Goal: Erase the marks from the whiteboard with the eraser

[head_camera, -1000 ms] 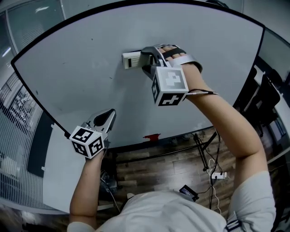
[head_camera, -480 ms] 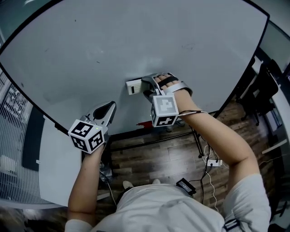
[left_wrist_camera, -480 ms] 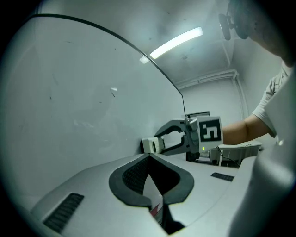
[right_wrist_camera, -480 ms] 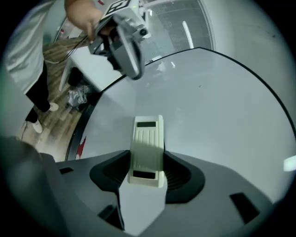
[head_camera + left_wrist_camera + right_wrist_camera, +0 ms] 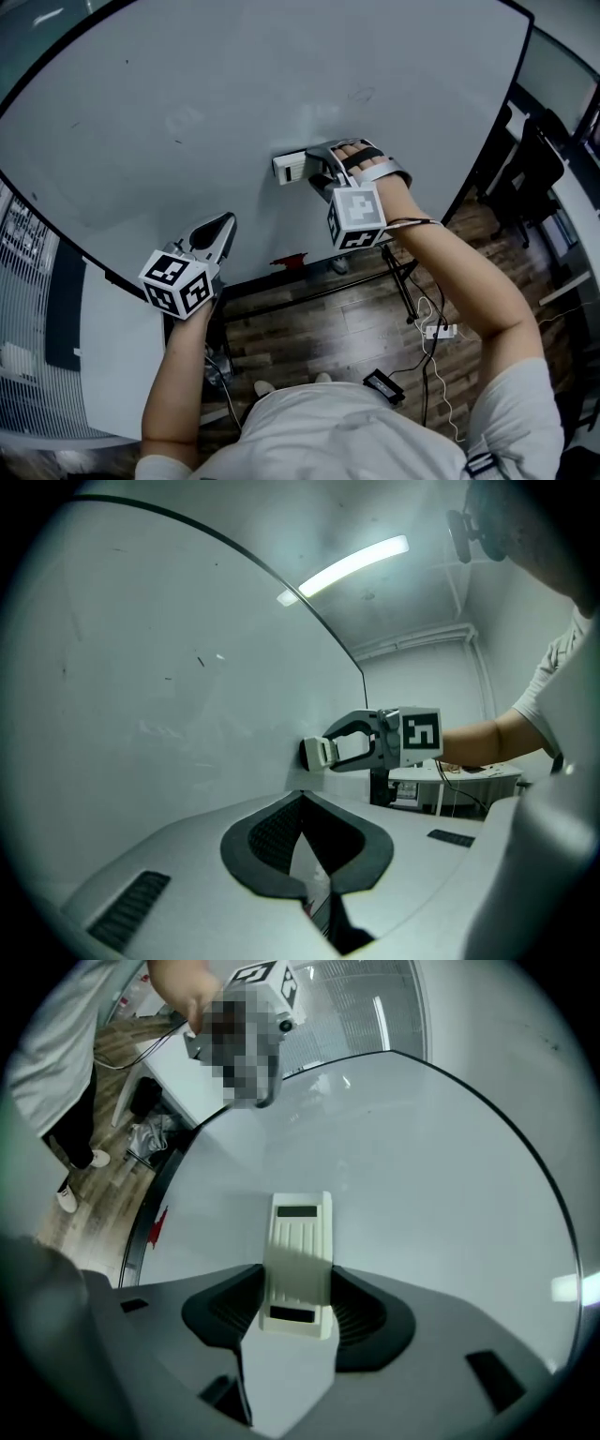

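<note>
Low on the wide white whiteboard (image 5: 187,84), the right gripper (image 5: 309,171) has swept the cream plastic eraser (image 5: 289,167), clamped in its jaws, downward, leaving a faint squiggle (image 5: 361,94) above still to wipe, while the left gripper (image 5: 225,225) hangs closed and empty

Nothing you can actually read anywhere in here, no words, brands or numbers. The cube (image 5: 178,284) on the left gripper (image 5: 223,223) and the matching cube (image 5: 356,217) on the right gripper (image 5: 302,169) only carry black-and-white square marker patterns, and the eraser (image 5: 300,1241) just has a dark rectangular patch at its near end and another at its far end, with no print I can make out. The faint marks (image 5: 359,94) far right on the whiteboard (image 5: 141,122) look like a thin squiggle, not letters or digits as far as I can tell
</note>
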